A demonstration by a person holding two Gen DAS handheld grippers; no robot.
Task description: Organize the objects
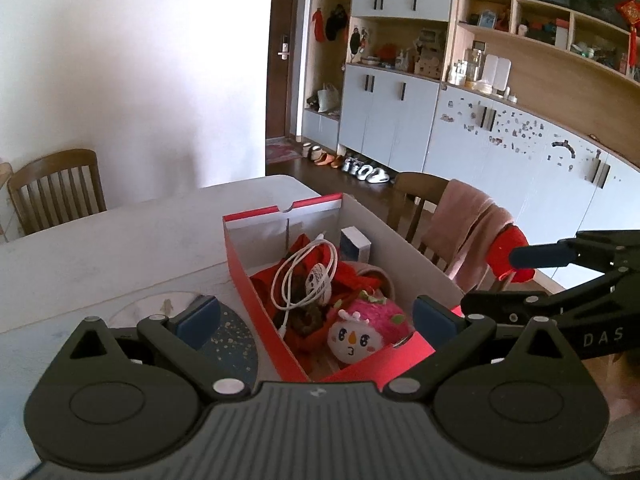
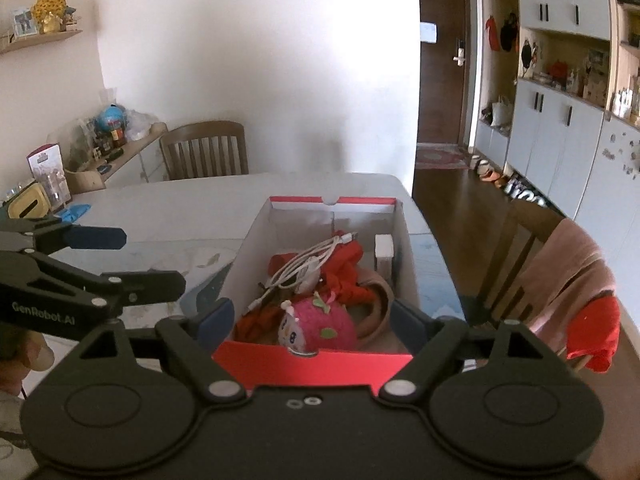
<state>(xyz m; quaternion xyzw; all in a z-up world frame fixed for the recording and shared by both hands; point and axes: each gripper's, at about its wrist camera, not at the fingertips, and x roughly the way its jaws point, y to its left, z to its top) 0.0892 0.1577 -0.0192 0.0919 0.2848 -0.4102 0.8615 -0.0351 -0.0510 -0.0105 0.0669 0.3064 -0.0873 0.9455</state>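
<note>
Left wrist view: red box [image 1: 256,288] on white table [image 1: 120,232], open-topped, white inside. In box: white cable [image 1: 296,276] coiled over red cloth [image 1: 348,276], pink plush toy [image 1: 364,330] at near end, small white carton [image 1: 355,245] upright against right wall toward far end. Left gripper [image 1: 316,318] spread wide, blue pads either side of near end of box, nothing pinched. Right gripper [image 1: 520,276] at right edge, just beside box's right wall. Right wrist view: same box [image 2: 312,364] dead ahead, near red wall between spread fingers of right gripper [image 2: 312,318], pads clear of cardboard, holding nothing. Plush toy [image 2: 320,326] just behind that wall, cable [image 2: 304,264] further back. Wooden chair [image 2: 536,248] with pink cloth [image 2: 568,276] at right of table.
</note>
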